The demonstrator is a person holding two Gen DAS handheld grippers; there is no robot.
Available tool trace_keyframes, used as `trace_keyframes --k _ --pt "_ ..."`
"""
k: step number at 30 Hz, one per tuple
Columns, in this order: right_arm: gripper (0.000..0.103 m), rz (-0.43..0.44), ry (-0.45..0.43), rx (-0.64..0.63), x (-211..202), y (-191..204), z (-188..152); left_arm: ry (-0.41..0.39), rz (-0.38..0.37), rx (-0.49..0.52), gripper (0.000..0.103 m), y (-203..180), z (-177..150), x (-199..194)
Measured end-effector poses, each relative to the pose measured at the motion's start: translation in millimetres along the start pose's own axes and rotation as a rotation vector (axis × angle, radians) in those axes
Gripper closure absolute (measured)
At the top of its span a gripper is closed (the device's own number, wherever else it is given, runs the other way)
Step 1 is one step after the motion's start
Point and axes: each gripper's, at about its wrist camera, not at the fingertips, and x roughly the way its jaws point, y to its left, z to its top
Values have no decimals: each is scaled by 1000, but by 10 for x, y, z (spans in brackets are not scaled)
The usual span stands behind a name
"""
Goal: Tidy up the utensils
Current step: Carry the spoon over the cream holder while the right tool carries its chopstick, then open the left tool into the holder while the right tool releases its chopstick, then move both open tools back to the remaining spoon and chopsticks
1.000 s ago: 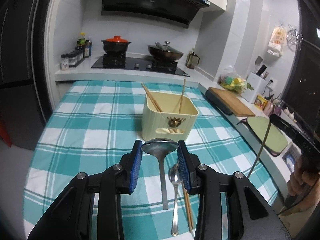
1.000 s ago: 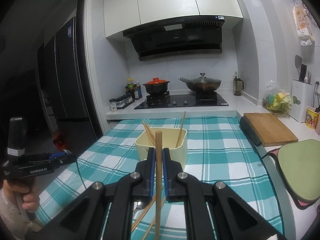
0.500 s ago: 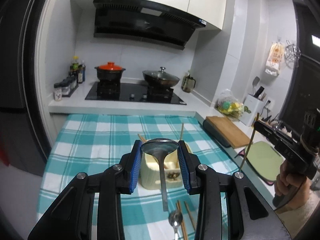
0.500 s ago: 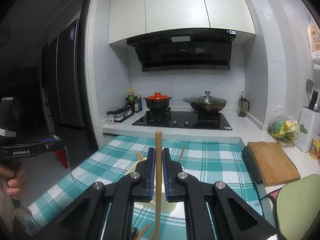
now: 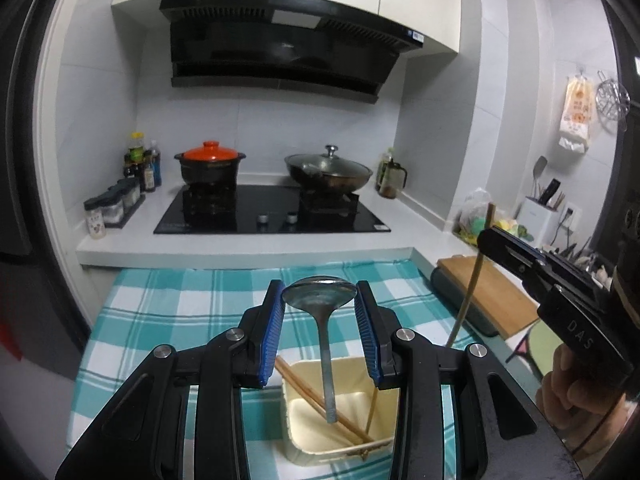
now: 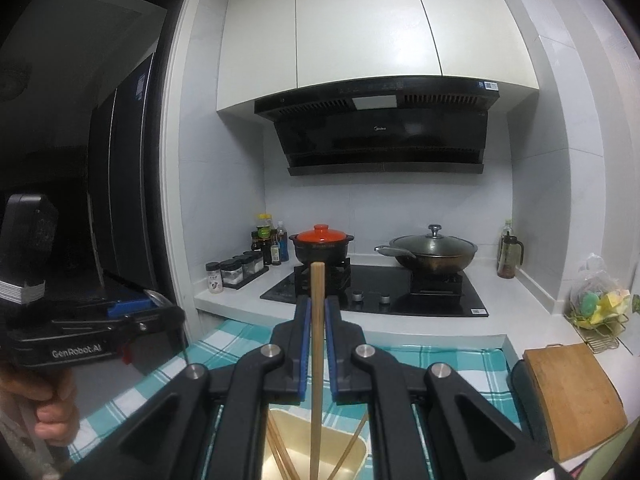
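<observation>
Left wrist: left claw (image 5: 320,304) clamps one ladle (image 5: 320,312); right claw (image 6: 316,320) pinches one chopstick (image 6: 317,340).

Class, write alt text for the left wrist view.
The left gripper holds a metal ladle by its bowl, handle hanging down into a cream utensil holder that already contains chopsticks. At right, the right gripper carries one chopstick; a stove sits behind.
</observation>
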Motion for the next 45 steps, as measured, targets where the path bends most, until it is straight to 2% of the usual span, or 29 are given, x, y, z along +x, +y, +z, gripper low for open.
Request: trace_keyframes --k 5,11,15,16,18,19,23,26,27,32,35,40,45 --pt "96 55 76 -19 440 19 -309 108 0 -9 68 42 -275 464" --pt "96 93 251 2 881 0 -804 227 18 -21 68 115 -586 877" --pt "95 100 339 34 1050 -85 -1046 285 45 -8 65 130 -718 1034" --pt "95 97 360 50 1082 -114 -1095 290 48 -3 62 138 -727 1027" --pt "80 80 381 74 1080 -165 -1144 292 55 12 52 177 -739 931" --pt "78 70 378 86 1037 -181 -1139 284 70 21 48 205 -735 808" --pt "76 57 340 87 607 -187 -977 258 115 67 35 306 -692 231" --pt "60 28 308 52 180 -187 -870 259 145 112 27 376 -769 -298" --pt "58 18 302 43 36 -185 -850 266 146 124 25 397 -812 -461" --pt "58 -38 316 -26 -765 -119 -892 289 160 163 19 416 -1184 -1220" --pt "58 -85 335 -57 -1171 -56 -973 285 149 138 15 375 -1459 -1568" --pt "58 -145 339 -111 -1758 169 -1215 276 115 84 12 177 -1967 -1856" --pt "58 -163 346 -22 -2090 381 -1669 318 58 17 12 -71 -2525 -1778"
